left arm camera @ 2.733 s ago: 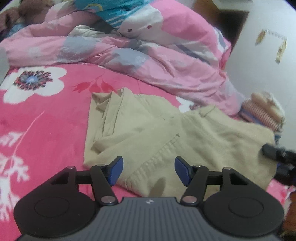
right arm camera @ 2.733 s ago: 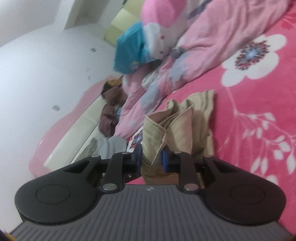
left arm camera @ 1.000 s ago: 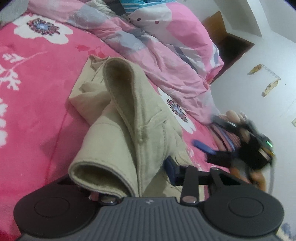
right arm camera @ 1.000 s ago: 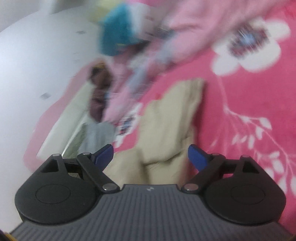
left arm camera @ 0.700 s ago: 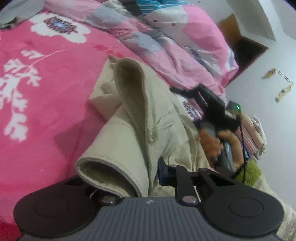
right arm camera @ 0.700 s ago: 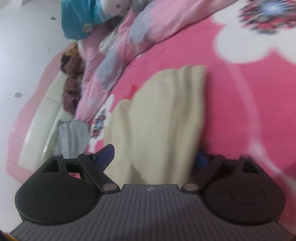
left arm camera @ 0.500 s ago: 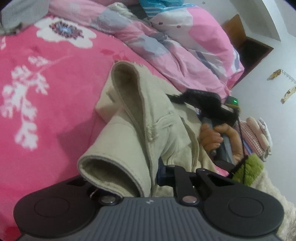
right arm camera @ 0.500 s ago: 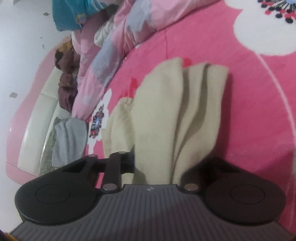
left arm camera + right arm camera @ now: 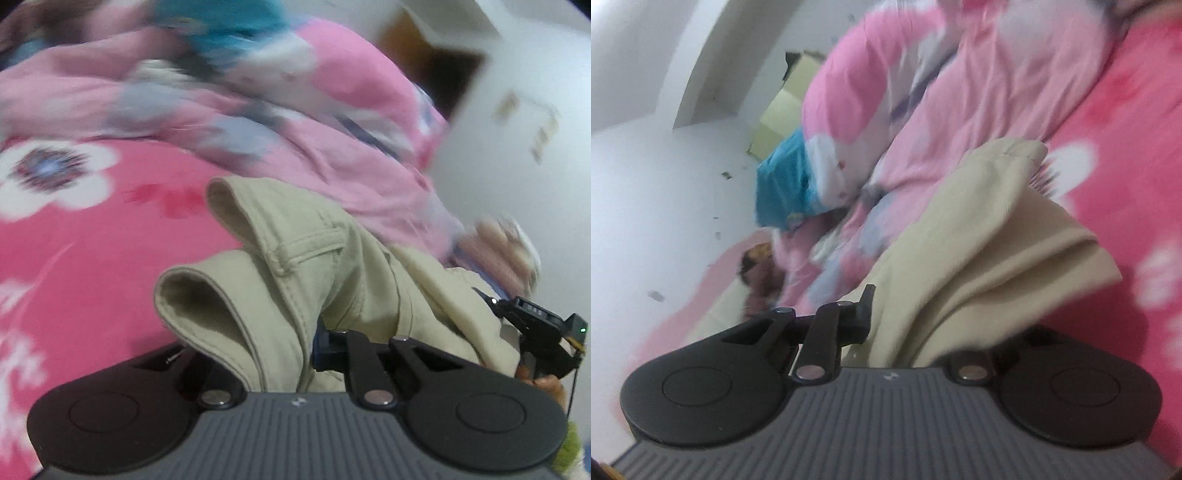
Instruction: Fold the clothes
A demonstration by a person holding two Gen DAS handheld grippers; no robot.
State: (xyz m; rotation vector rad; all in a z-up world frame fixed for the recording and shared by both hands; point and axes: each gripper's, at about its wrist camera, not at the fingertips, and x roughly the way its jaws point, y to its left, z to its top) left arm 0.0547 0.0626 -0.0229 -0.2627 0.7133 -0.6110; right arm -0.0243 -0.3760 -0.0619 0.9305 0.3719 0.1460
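Beige cotton trousers with a stitched waistband are seen bunched and lifted off the pink floral bedsheet, clamped at both ends: left tongs clenched on a thick doubled roll at 6 o'clock, right tongs clenched on a draped edge. Folding is judged mid-way; layers are doubled over, but no flat, squared stack is laid down. Fabric looks thick, soft, creased. Rumpled pink quilt lies at 12 o'clock, blurred.

my left gripper is clamped tight; my right gripper is clamped too (its right finger is covered).
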